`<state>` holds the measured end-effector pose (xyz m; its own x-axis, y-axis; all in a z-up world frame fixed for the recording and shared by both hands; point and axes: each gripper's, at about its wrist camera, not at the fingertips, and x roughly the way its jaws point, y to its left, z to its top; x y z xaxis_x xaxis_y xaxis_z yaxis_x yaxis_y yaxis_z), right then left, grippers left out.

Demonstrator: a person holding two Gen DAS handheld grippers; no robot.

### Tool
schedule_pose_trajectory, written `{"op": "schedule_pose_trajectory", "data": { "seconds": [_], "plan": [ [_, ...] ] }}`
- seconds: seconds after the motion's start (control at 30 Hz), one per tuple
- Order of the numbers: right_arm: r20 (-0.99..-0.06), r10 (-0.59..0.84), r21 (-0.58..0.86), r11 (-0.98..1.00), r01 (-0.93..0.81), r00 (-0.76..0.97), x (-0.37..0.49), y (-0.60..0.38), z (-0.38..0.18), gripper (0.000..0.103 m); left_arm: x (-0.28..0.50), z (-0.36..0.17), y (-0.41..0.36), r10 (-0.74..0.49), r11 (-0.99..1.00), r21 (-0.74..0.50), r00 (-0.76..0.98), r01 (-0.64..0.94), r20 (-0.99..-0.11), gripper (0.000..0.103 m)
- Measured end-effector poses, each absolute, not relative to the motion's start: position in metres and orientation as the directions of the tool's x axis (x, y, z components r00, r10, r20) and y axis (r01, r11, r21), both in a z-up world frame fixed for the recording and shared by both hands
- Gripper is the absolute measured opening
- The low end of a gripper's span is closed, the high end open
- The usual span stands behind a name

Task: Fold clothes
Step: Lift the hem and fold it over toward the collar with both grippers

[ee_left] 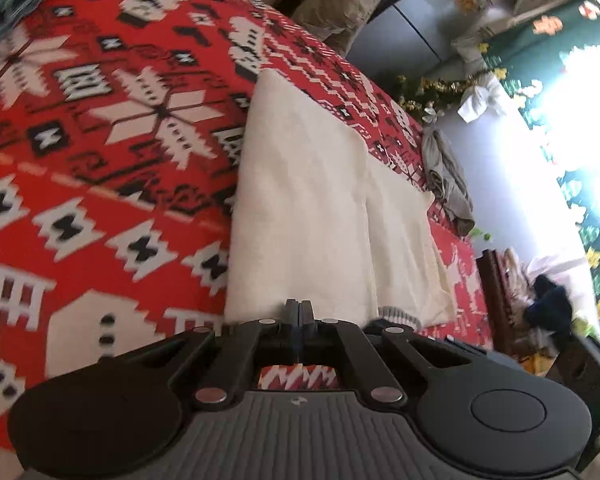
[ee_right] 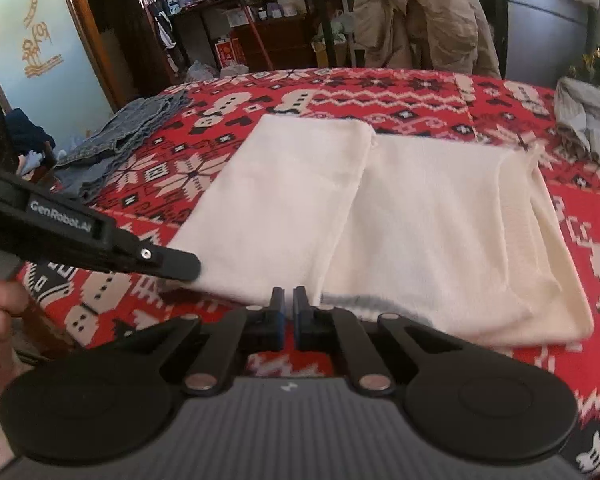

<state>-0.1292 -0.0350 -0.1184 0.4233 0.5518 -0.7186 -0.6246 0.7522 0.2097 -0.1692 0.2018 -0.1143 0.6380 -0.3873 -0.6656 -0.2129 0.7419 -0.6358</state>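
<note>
Right wrist view: the cream garment (ee_right: 400, 216) lies partly folded on the red patterned blanket (ee_right: 400, 96) — the left gripper (ee_right: 194, 268) pinches its near-left edge, the right gripper (ee_right: 288, 300) its near hem, fingers nearly closed.

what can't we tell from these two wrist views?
- Left gripper: whether cloth sits between its tips; the white garment meets them at the fingers' far side.
- Right gripper: narrow gap, grip on the garment's near hem unclear.
- Grey cloth: cut off by the frame edge in the right wrist view.
- Blanket: pattern motion-blurred in the left wrist view.
</note>
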Motion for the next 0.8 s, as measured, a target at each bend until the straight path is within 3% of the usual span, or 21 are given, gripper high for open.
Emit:
{"op": "schedule_pose_trajectory", "data": {
  "seconds": [0.13, 0.37, 0.8],
  "plan": [
    [-0.696, 0.554, 0.217, 0.769, -0.602, 0.457, -0.135, -0.058, -0.105, 0.012, -0.177, -0.112, 0.200, -0.382, 0.751, -0.627, 0.638, -0.206, -0.668, 0.000],
    [-0.669, 0.534, 0.200, 0.799, -0.567, 0.517, -0.135, -0.076, -0.089, 0.012, -0.146, -0.108, 0.194, -0.355, 0.772, -0.600, 0.642, -0.209, -0.680, 0.001],
    [-0.632, 0.607, 0.201, 0.729, -0.655, 0.482, -0.070, 0.027, -0.097, 0.012, -0.079, -0.114, 0.229, -0.307, 0.724, -0.625, 0.676, -0.292, -0.670, 0.001]
  ]
}}
